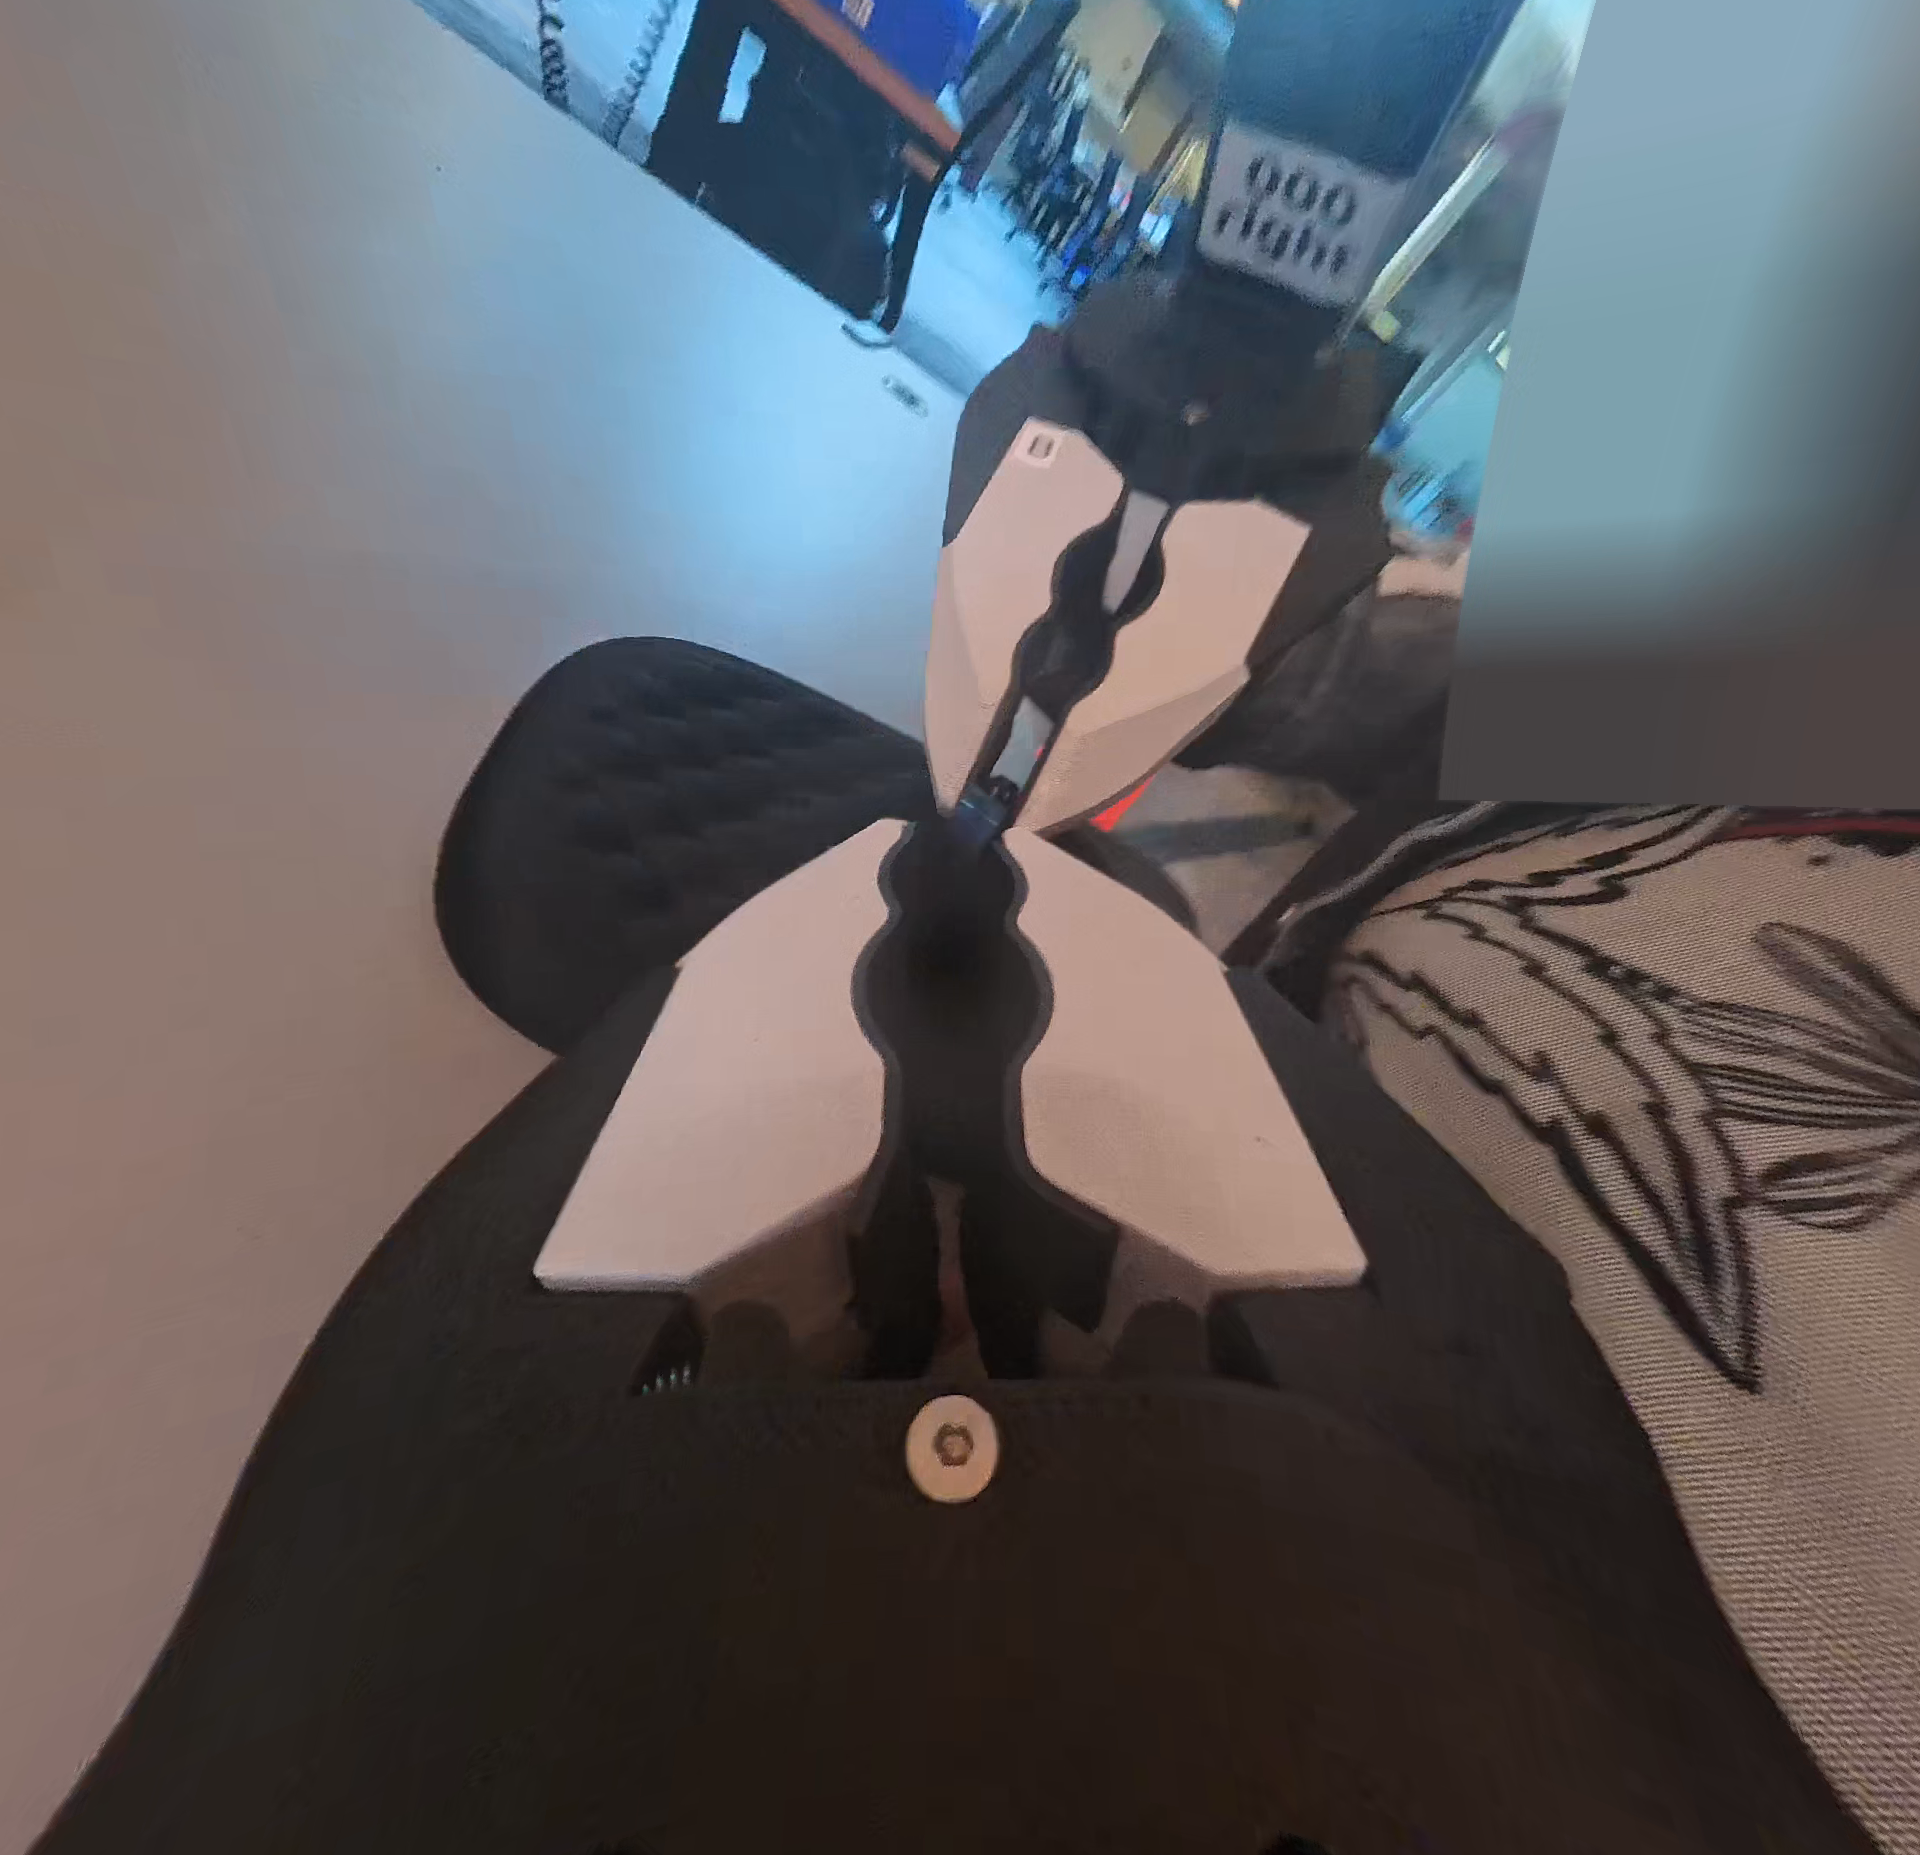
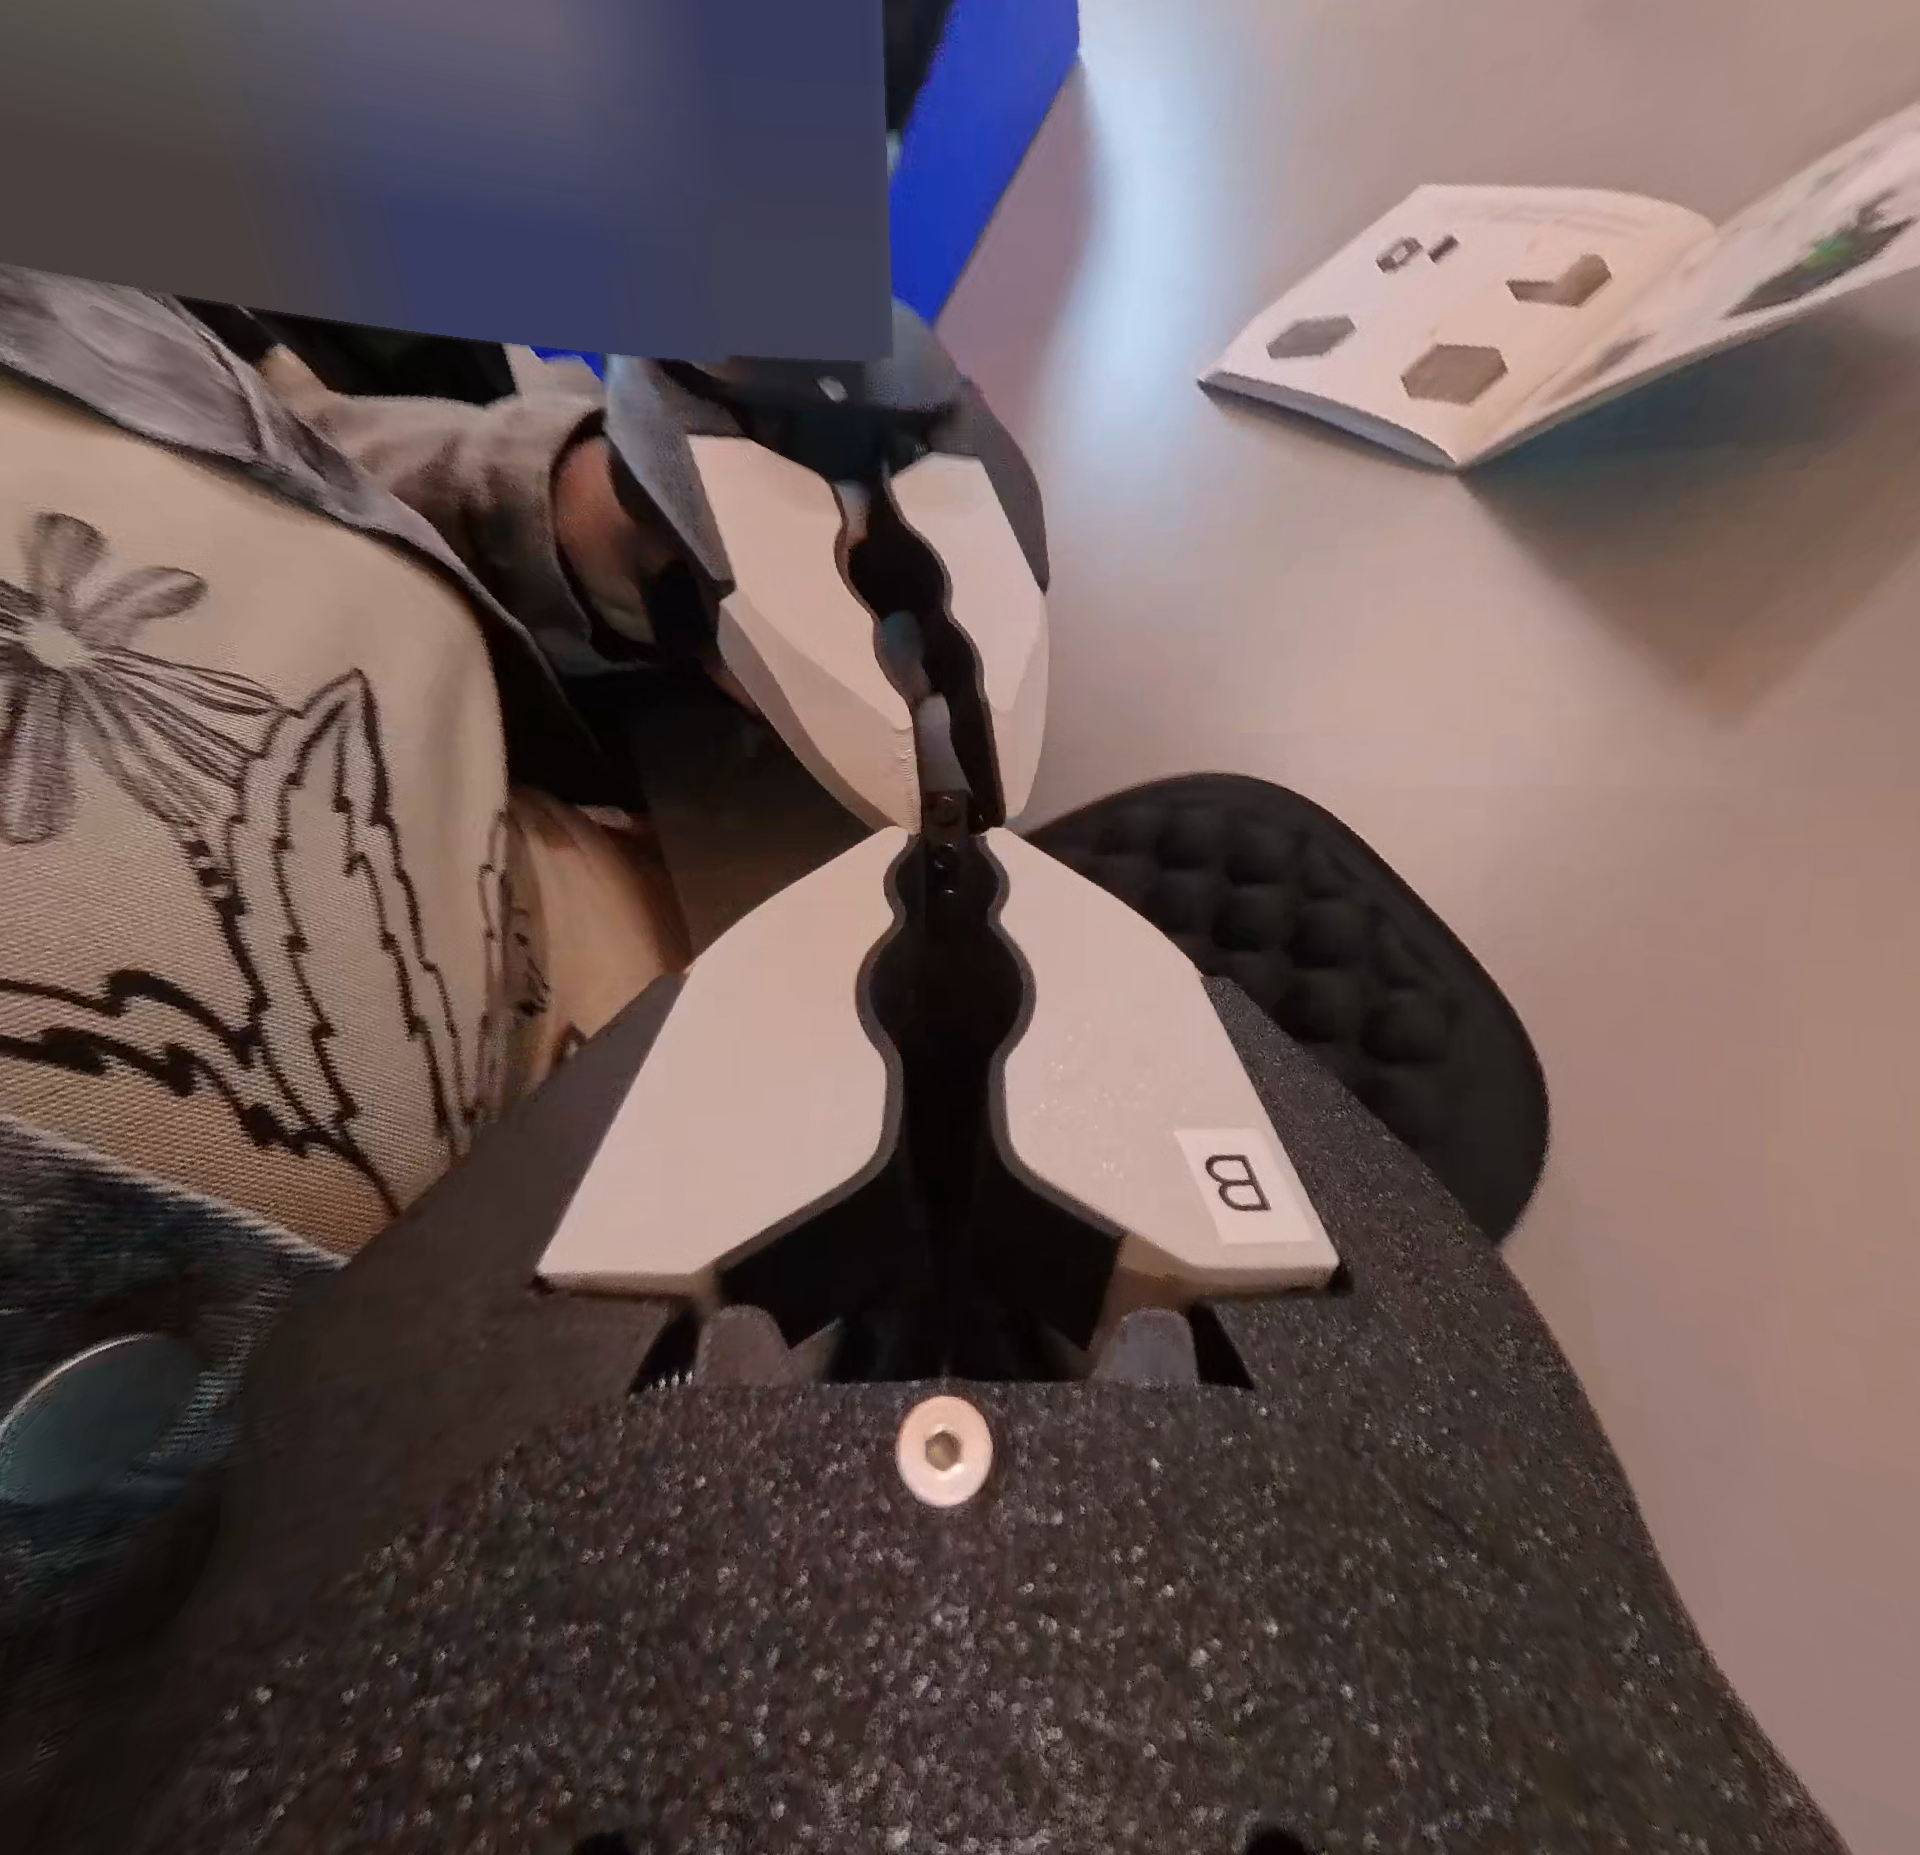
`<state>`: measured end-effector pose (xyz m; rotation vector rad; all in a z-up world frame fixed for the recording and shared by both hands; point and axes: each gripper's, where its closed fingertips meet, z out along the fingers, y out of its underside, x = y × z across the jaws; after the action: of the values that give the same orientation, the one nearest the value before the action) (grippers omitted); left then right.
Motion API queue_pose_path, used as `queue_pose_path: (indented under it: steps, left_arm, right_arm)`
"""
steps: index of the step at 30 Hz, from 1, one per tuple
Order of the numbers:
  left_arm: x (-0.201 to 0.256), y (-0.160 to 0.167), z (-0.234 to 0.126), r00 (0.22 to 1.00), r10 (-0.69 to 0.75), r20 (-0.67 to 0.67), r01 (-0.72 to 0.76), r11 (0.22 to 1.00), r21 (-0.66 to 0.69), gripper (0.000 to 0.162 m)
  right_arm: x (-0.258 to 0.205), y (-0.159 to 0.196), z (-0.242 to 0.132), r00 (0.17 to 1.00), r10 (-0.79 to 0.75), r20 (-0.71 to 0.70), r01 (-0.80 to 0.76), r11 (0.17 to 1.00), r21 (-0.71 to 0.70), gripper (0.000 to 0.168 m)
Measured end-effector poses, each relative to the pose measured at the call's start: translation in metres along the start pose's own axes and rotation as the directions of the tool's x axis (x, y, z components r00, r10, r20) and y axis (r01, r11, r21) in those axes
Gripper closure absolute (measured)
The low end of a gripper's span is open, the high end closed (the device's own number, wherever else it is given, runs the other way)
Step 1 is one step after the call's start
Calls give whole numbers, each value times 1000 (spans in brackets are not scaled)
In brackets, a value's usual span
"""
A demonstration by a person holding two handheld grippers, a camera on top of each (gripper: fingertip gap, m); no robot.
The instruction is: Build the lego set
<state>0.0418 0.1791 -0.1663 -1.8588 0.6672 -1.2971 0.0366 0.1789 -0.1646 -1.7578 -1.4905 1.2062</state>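
Note:
My two grippers meet tip to tip in the air above a white table. In the left wrist view, my left gripper is shut, and a small dark lego piece sits at its tips. My right gripper comes down from above, also shut on that spot. In the right wrist view, my right gripper is shut on a small black lego piece, with the left gripper pressed against it from above. I cannot tell whether this is one piece or two joined.
A black quilted pad lies on the table under the grippers and shows in the right wrist view. An open instruction booklet lies farther off. A person's patterned garment is close beside the grippers. Only a small space, under 4 cm, lies between the two pairs of fingers.

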Motion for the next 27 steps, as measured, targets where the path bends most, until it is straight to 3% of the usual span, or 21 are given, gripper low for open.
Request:
queue_pose_path:
  steps: [2, 9, 15, 19, 23, 27]
  left_arm:
    - [-3, 2, 5, 998, 57, 22, -56, 997, -45, 149]
    - [-19, 13, 14, 997, -7, 82, 19, 989, -146, 152]
    - [-22, 12, 14, 995, -81, 63, 89, 986, -143, 152]
    - [-27, 11, 12, 988, -137, 72, 145, 982, -123, 153]
    - [-28, 10, 11, 986, -152, 70, 160, 980, -116, 153]
    - [-28, 10, 10, 985, -157, 71, 165, 980, -112, 153]
  right_arm:
    - [4, 5, -2, 1000, -8, -24, 7, 1000, -29, 160]
    - [18, 21, 1, 998, 26, -58, -29, 998, -59, 160]
    - [23, 23, 1, 997, 73, -32, -74, 996, -39, 160]
    - [19, 32, -2, 993, 114, 14, -113, 993, -46, 135]
    - [28, 30, -1, 982, 187, -3, -187, 982, 10, 156]
    - [29, 28, -1, 975, 222, 28, -223, 974, 33, 160]
